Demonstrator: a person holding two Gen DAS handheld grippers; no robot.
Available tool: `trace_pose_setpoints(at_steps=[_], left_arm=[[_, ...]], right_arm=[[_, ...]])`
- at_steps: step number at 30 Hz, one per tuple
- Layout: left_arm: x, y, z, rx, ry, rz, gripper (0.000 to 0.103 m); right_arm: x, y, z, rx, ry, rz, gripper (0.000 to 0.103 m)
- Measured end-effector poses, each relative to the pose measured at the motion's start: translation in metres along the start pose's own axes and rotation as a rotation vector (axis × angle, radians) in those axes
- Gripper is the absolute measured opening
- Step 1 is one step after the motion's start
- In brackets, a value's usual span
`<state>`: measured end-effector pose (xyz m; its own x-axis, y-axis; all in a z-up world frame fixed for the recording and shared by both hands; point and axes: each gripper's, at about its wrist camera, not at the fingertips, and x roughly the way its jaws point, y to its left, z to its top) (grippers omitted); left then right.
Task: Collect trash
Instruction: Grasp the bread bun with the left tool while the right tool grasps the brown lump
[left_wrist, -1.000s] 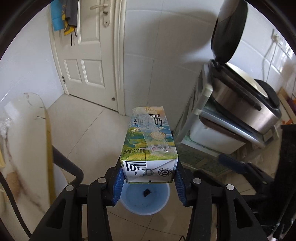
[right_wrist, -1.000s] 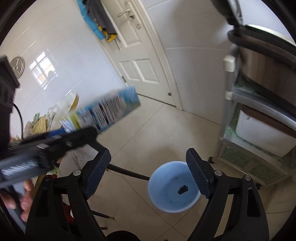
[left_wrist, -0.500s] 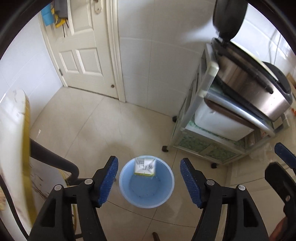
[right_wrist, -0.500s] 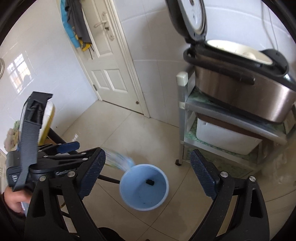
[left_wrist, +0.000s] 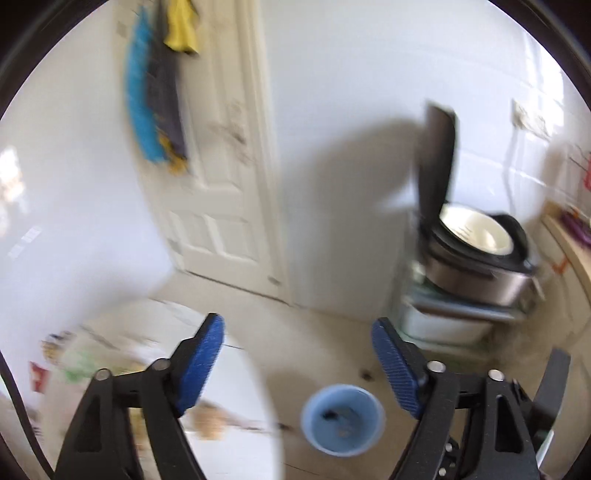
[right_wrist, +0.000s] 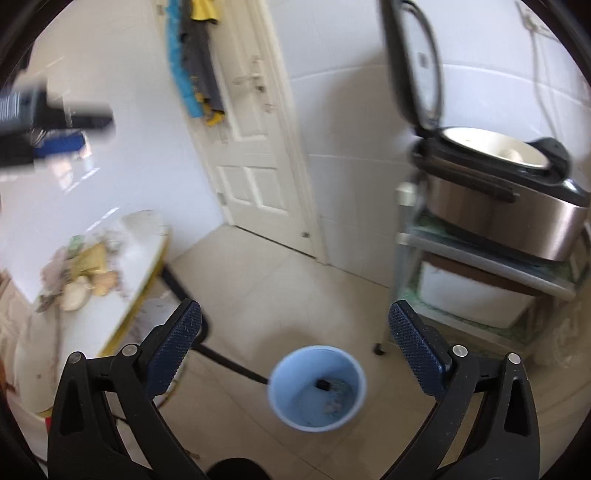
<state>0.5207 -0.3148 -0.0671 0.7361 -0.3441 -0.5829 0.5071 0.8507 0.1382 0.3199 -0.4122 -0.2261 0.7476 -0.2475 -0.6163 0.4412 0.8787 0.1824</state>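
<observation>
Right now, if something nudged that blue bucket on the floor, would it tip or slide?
The blue bucket looks like thin plastic and nearly empty, so probably light. On the smooth floor tiles it would likely slide; a high knock could tip it.

You are working in a home kitchen, as shown by the open stainless-steel rice cooker (right_wrist: 509, 206) on a metal shelf rack (right_wrist: 480, 266), the white panelled door (right_wrist: 255, 155), glossy white wall tiles (right_wrist: 354, 122) and beige floor tiles (right_wrist: 280, 280) around a round white table (right_wrist: 122, 280).
</observation>
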Motion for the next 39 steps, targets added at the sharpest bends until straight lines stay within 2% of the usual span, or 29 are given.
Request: trace_pose_setpoints(at_steps=[3, 8, 10, 11, 15, 16, 18, 20, 21, 24, 29, 33, 37, 39], left_arm=[[-0.031, 0.032, 0.0, -0.031, -0.007, 0.078, 0.088], [-0.057, 0.07, -0.015, -0.1, -0.007, 0.195, 0.089], [-0.063, 0.078, -0.03, -0.135, 0.002, 0.197, 0.092], [-0.062, 0.069, -0.044, -0.145, 0.016, 0.197, 0.092], [-0.037, 0.078, -0.087, -0.173, 0.083, 0.217, 0.092], [-0.039, 0.092, -0.101, -0.184, 0.093, 0.217, 0.092], [-0.017, 0.096, -0.122, -0.217, 0.144, 0.199, 0.092], [-0.029, 0.122, -0.149, -0.246, 0.172, 0.195, 0.092], [-0.012, 0.119, -0.158, -0.247, 0.195, 0.204, 0.092], [0.022, 0.128, -0.168, -0.244, 0.228, 0.192, 0.092], [0.084, 0.124, -0.179, -0.256, 0.285, 0.169, 0.092], [0.109, 0.128, -0.182, -0.276, 0.304, 0.159, 0.087], [0.115, 0.136, -0.186, -0.279, 0.309, 0.168, 0.087], [0.123, 0.14, -0.186, -0.298, 0.312, 0.161, 0.081]], right_arm=[[0.0, 0.034, -0.004, -0.07, -0.007, 0.043, 0.102], [-0.005, 0.091, -0.002, -0.196, -0.02, 0.131, 0.102], [-0.005, 0.114, 0.002, -0.248, -0.023, 0.159, 0.102], [-0.003, 0.123, 0.002, -0.266, -0.017, 0.171, 0.102], [-0.003, 0.153, 0.004, -0.338, -0.005, 0.213, 0.102], [-0.001, 0.161, 0.006, -0.353, -0.002, 0.213, 0.102], [0.0, 0.173, 0.008, -0.379, -0.008, 0.214, 0.102], [0.008, 0.183, 0.013, -0.392, -0.002, 0.2, 0.102], [0.013, 0.185, 0.015, -0.389, 0.003, 0.188, 0.102], [0.029, 0.188, 0.022, -0.364, 0.016, 0.124, 0.102], [0.052, 0.176, 0.025, -0.321, 0.057, 0.136, 0.102], [0.068, 0.17, 0.024, -0.306, 0.086, 0.174, 0.102], [0.081, 0.171, 0.025, -0.305, 0.104, 0.201, 0.102], [0.086, 0.173, 0.025, -0.307, 0.107, 0.216, 0.102]])
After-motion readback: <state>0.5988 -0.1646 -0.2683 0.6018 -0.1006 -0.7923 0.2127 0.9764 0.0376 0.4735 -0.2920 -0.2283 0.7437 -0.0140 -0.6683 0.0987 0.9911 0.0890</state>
